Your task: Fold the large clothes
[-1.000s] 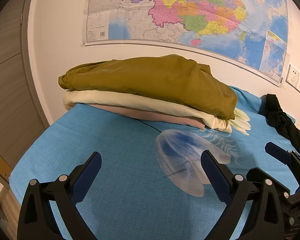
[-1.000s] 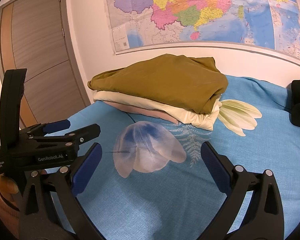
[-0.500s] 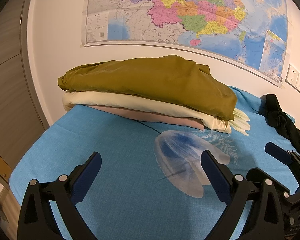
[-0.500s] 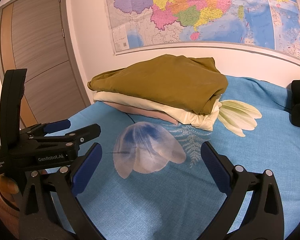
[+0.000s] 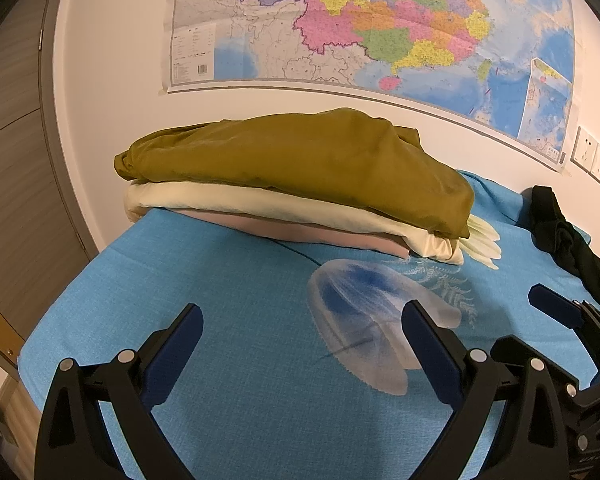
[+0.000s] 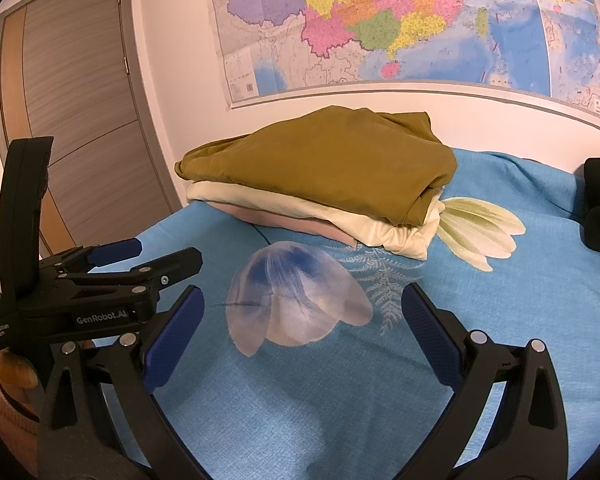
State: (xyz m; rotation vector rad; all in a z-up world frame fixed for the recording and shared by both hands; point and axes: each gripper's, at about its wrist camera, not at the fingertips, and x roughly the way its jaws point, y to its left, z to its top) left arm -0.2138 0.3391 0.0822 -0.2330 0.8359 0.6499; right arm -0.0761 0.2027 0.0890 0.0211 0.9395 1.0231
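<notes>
Nothing shifted: folded stack (image 5: 300,188) lengthwise along wall (image 5: 112,60).

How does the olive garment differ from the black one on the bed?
The olive garment is folded flat; the black garment lies bunched and unfolded. The olive one tops a stack, over a cream piece and a pink one; the black one lies alone on the blue sheet, off to the right. Both sit near the wall, untouched by either gripper.

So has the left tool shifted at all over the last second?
Yes, slightly. In the left wrist view the clothes stack and the wall map sit a little right of where they were, so the left tool turned or drifted marginally left, jaws open.
</notes>
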